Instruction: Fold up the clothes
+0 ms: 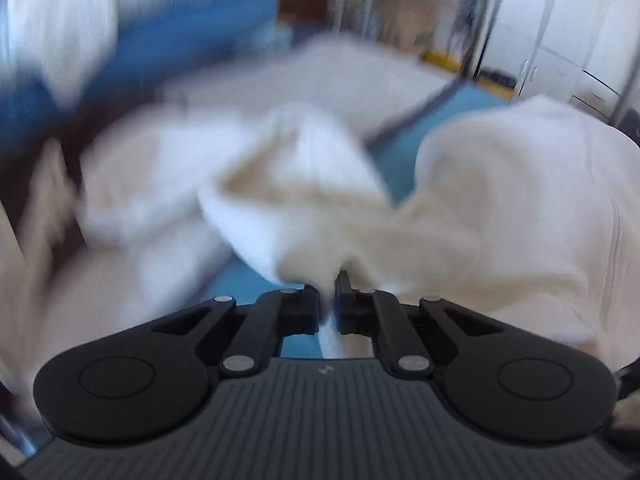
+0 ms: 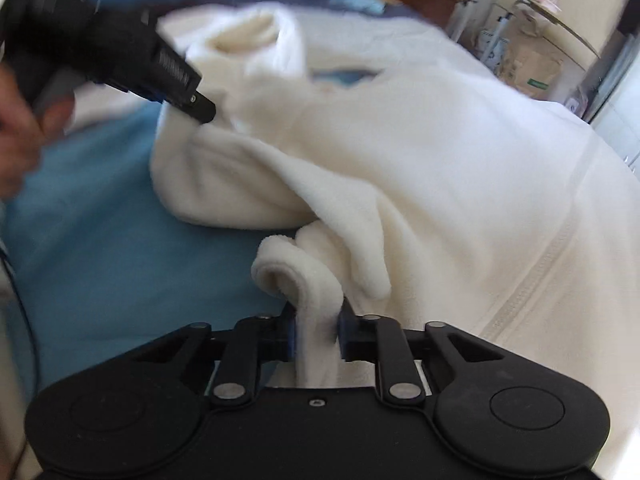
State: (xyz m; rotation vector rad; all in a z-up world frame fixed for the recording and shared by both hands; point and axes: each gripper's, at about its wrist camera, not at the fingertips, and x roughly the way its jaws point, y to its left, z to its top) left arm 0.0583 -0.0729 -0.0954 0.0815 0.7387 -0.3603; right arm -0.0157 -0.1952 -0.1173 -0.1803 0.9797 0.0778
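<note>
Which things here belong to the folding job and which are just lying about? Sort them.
In the job:
- cream fleece garment
- left gripper, shut on the fleece
- right gripper, shut on a rolled fleece edge
- blue sheet under it

Lying about:
- cardboard boxes
- metal rack

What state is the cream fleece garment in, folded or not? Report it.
Not folded. The cream fleece garment lies rumpled on the blue sheet, bunched edges pinched in the right gripper and left gripper.

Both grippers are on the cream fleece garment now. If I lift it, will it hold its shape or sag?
The cream fleece garment will probably sag: it already lies in soft folds. The plush pile likely grips rather than slips. It looks bulky, so expect trailing fabric.
</note>
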